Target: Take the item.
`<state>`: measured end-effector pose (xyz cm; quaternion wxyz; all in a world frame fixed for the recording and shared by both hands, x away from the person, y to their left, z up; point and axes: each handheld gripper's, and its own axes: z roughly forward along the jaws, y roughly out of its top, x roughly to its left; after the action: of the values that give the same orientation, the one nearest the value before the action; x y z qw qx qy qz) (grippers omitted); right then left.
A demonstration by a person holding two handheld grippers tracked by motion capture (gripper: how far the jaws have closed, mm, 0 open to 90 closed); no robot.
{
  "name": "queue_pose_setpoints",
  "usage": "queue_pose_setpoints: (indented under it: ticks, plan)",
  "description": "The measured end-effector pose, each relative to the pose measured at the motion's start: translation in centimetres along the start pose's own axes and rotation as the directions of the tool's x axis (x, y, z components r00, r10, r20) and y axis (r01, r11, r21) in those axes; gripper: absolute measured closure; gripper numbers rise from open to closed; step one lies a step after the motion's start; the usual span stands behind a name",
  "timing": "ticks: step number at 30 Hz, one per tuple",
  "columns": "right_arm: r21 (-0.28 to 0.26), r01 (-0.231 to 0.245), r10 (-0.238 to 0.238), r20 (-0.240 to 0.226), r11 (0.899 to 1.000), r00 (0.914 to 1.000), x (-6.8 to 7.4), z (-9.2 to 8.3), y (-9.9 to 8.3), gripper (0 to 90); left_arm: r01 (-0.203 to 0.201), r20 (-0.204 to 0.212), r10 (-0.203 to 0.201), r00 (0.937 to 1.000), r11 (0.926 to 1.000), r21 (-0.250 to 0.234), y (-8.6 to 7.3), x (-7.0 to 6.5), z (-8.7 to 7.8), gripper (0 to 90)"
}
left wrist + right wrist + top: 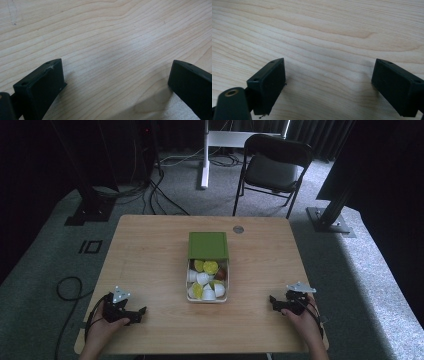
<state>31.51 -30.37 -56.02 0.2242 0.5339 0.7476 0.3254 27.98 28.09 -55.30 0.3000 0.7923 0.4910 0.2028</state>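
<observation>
A white box (pixel 189 285) sits at the table's middle, holding several white and yellow capsules (pixel 205 279). Its green lid (pixel 208 244) lies just behind it, covering the box's far end. My left gripper (pixel 141 313) rests near the front left of the table, held by a hand, jaws pointing right toward the box. My right gripper (pixel 273 302) rests near the front right, jaws pointing left. In the left gripper view the left gripper (pixel 116 75) stands open over bare wood. In the right gripper view the right gripper (pixel 329 73) is open too, nothing between its jaws.
The wooden table (pixel 150 250) has a small round grey disc (pixel 238 229) near its far edge. A black folding chair (pixel 272 167) stands behind the table. Cables (pixel 70 287) lie on the carpet at the left.
</observation>
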Motion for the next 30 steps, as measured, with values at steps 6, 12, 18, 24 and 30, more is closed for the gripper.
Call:
queue_pose_setpoints:
  ticks: [6, 12, 18, 24, 30]
  plan:
    - [0.0, 0.0, 0.0, 0.0, 1.0, 1.0, 0.0, 0.0, 0.0, 11.5, -0.007, 0.001, 0.007, 1.0, 0.9995, -0.031, 0.8, -0.1, -0.5, 1.4]
    - [0.0, 0.0, 0.0, 0.0, 1.0, 1.0, 0.0, 0.0, 0.0, 11.5, -0.026, 0.012, 0.027, 0.9996, 0.998, -0.058, 1.6, -0.2, -1.1, 1.4]
    - [0.001, 0.0, 0.0, 0.0, 1.0, 1.0, 0.0, 0.0, 0.0, 11.5, -0.031, 0.019, 0.032, 0.9993, 0.9969, -0.072, 2.3, -0.1, -1.7, 1.4]
    - [0.0, 0.0, 0.0, 0.0, 1.0, 1.0, 0.0, 0.0, 0.0, 11.4, -0.04, 0.023, 0.043, 0.9988, 0.9946, -0.096, 3.5, -0.2, -2.2, 1.4]
    - [0.0, 0.0, 0.0, 0.0, 1.0, 1.0, 0.0, 0.0, 0.0, 11.4, -0.065, 0.02, 0.068, 0.9975, 0.9902, -0.124, 5.1, -0.4, -2.8, 1.4]
